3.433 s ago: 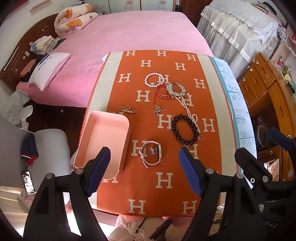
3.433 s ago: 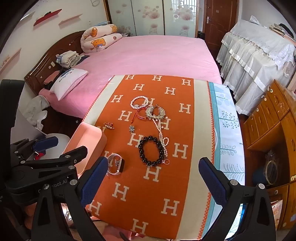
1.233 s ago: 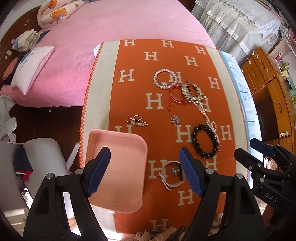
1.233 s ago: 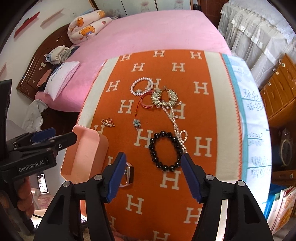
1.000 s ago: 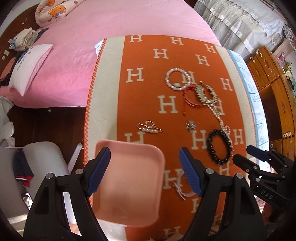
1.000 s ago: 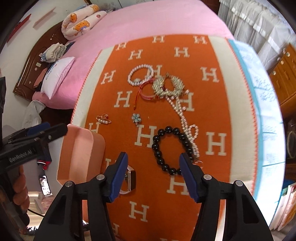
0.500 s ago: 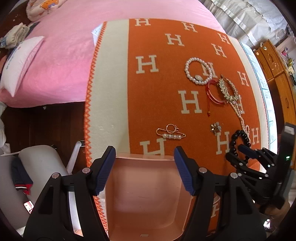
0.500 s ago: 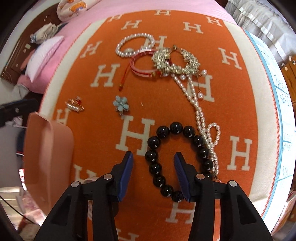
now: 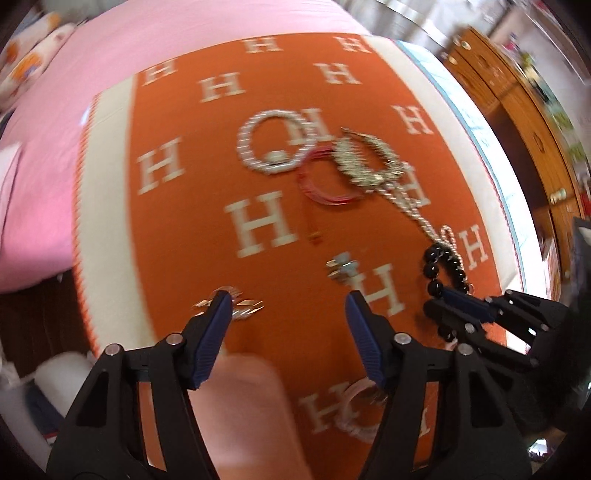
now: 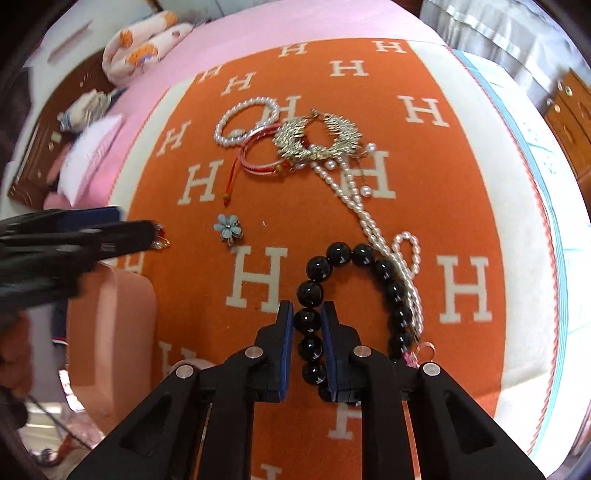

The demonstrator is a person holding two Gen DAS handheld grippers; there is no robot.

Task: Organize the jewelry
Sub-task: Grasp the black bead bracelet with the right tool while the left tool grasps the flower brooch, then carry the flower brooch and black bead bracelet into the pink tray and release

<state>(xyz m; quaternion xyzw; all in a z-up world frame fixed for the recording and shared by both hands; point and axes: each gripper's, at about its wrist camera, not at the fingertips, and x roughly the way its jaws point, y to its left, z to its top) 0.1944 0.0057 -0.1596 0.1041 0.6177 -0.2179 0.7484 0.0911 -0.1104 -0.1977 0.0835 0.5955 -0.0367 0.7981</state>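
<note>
Orange blanket (image 10: 258, 369) with big white H letters covers the table, pink bed (image 10: 314, 26) behind it. Right gripper (image 10: 307, 314) is pointing down with its jaws closing on the black bead bracelet (image 10: 391, 291), blue pads pressing either side of one glossy round bead. A long pearl strand (image 10: 354, 199) lies tangled against the bracelet's far side. Left gripper (image 9: 288, 306) has jaws apart and closing, nothing between them, one finger just over a small gold pin (image 9: 247, 308). Only the right view shows the pin mostly hidden behind the left gripper, plus a sharp blue flower brooch (image 10: 229, 227). The left view is blurry. The pink tray (image 10: 110, 332) sits at the blanket's near left edge. Farther out: pearl bracelet (image 10: 247, 120), red cord bangle (image 10: 258, 162), gold leafy piece (image 10: 317, 140).
</note>
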